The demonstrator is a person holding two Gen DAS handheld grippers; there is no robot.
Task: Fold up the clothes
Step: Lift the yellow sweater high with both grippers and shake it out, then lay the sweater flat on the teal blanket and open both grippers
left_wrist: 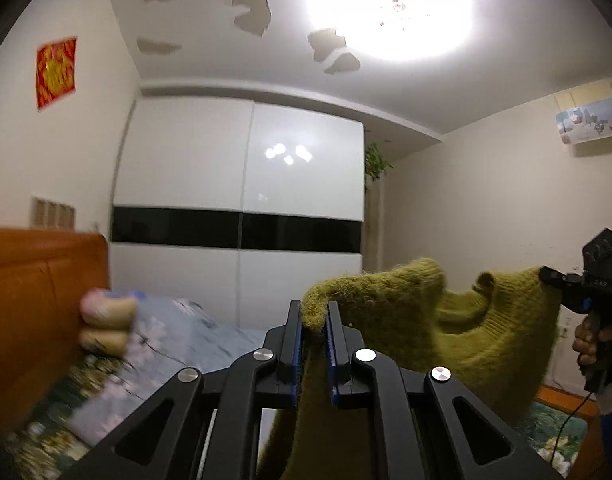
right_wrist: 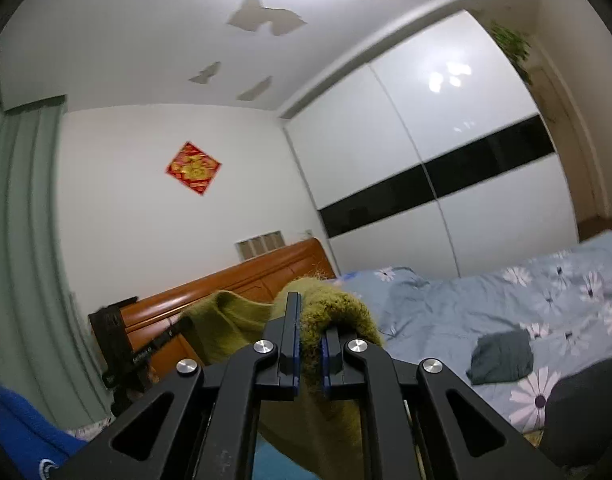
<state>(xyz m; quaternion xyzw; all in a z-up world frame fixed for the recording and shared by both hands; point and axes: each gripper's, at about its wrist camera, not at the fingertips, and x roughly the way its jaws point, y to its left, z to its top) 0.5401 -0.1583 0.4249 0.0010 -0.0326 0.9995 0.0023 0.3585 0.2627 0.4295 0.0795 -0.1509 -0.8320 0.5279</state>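
An olive-green knit sweater [left_wrist: 458, 320] hangs in the air between both grippers, above the bed. My left gripper [left_wrist: 315, 312] is shut on one shoulder edge of it. My right gripper [right_wrist: 311, 316] is shut on the other edge of the sweater [right_wrist: 330, 304]. In the left wrist view the right gripper [left_wrist: 546, 276] shows at the far right, clamped on the sweater's edge, with a hand on its handle. In the right wrist view the left gripper [right_wrist: 174, 330] shows at the left, holding the stretched cloth. The neck opening sags between them.
A bed with a blue flowered sheet [right_wrist: 486, 304] lies below. A dark grey folded garment [right_wrist: 502, 356] rests on it. An orange wooden headboard [right_wrist: 242, 276] stands at the wall. A white wardrobe [left_wrist: 242, 208] is behind. Pillows [left_wrist: 106, 320] lie near the headboard.
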